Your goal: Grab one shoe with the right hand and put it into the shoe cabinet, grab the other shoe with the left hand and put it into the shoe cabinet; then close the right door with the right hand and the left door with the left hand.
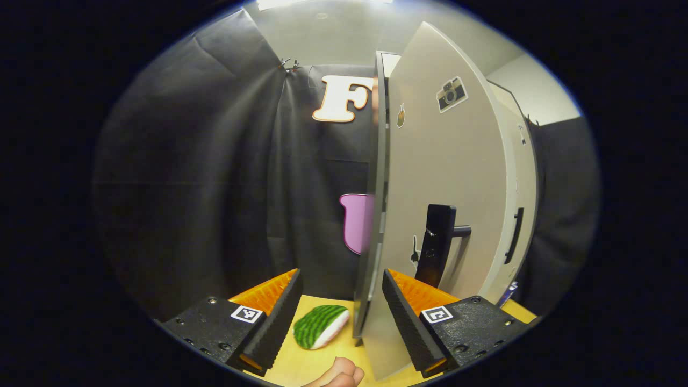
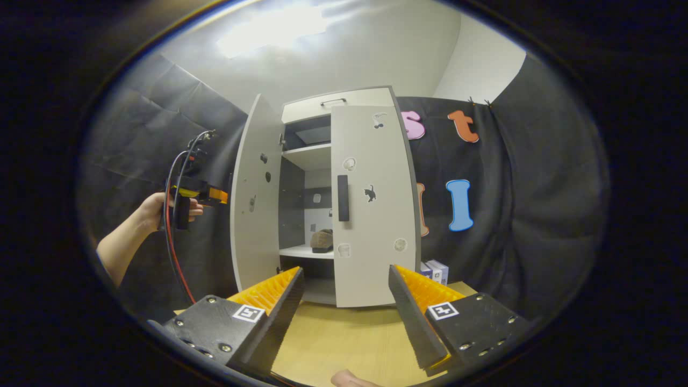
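Observation:
The white shoe cabinet [image 2: 344, 99] stands on the wooden table. Its right door [image 2: 373, 215] is about shut, and its left door [image 2: 257, 215] stands wide open. A brown shoe [image 2: 322, 240] rests on the lower shelf inside. My right gripper [image 2: 346, 277] hangs open and empty in front of the cabinet. A hand holds my left gripper [image 2: 212, 196] just outside the open left door. In the left gripper view the left gripper [image 1: 341, 275] is open, with the free edge of the left door [image 1: 376, 215] between its fingers. The door's black handle [image 1: 436, 244] is to the right.
A green striped, white-edged object [image 1: 321, 326] lies on the table [image 1: 306, 365] near the left door's foot. Two small boxes [image 2: 436, 271] sit at the cabinet's right side. Black cloth walls close in behind and on both sides.

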A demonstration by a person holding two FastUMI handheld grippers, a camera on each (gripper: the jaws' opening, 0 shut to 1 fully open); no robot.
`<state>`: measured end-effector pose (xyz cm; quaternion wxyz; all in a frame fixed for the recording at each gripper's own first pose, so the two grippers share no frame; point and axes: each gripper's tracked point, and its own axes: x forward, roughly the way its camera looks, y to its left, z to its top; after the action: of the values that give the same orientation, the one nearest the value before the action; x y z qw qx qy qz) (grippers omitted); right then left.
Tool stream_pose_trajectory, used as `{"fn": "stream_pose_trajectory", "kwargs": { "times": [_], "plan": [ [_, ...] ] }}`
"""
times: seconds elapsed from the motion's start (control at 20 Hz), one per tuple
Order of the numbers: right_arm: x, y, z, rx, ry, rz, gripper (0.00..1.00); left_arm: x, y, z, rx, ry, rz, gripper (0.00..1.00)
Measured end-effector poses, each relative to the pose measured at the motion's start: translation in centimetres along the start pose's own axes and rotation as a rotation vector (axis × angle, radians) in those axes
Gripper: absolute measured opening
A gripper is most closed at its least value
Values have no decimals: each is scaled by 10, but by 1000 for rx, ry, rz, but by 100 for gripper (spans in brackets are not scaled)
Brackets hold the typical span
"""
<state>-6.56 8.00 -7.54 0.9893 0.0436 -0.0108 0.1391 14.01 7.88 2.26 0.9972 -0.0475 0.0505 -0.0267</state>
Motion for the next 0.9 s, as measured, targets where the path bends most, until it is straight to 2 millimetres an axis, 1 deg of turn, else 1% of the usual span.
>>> {"fn": "stream_pose_trajectory", "kwargs": {
  "times": [0.05, 0.1, 0.15, 0.2, 0.25, 0.35, 0.4, 0.5, 0.65, 0.7, 0.75, 0.8, 0.85, 0.9],
  "plan": [
    [1, 3, 0, 2, 1, 3, 95, 1, -6, 0, -18, -7, -19, 89],
    [3, 5, 0, 4, 2, 6, 95, 3, -11, 0, -37, -14, -30, 99],
    [3, 5, 0, -2, 5, 5, 95, 6, -13, -1, -55, -16, -38, 94],
    [3, 5, -2, -10, 12, 0, 95, 6, -16, -2, -66, -18, -46, 94],
    [4, 4, -3, -16, 16, -3, 92, 8, -17, -3, -76, -25, -42, 94],
    [9, 3, -6, -21, 23, -8, 92, 16, -18, -4, -85, -37, -31, 94],
    [12, 3, -7, -18, 26, -15, 95, 20, -20, -7, -89, -33, -30, 88],
    [16, 6, -9, -11, 31, -18, 95, 25, -28, -15, -94, -9, -35, 88],
    [20, 9, -13, -14, 40, -17, 95, 36, -42, -14, -80, 6, -48, 88],
    [22, 10, -14, -14, 42, -18, 95, 42, -50, -12, -75, 8, -56, 94],
    [24, 10, -14, -14, 44, -19, 95, 47, -61, -14, -75, 14, -70, 94],
    [26, 10, -17, -14, 47, -22, 92, 49, -74, -20, -73, 23, -84, 100],
    [27, 9, -18, -12, 52, -27, 95, 52, -86, -28, -71, 48, -95, 94],
    [28, 8, -20, -9, 56, -31, 97, 52, -97, -39, -75, 74, -104, 94]
  ]
}}
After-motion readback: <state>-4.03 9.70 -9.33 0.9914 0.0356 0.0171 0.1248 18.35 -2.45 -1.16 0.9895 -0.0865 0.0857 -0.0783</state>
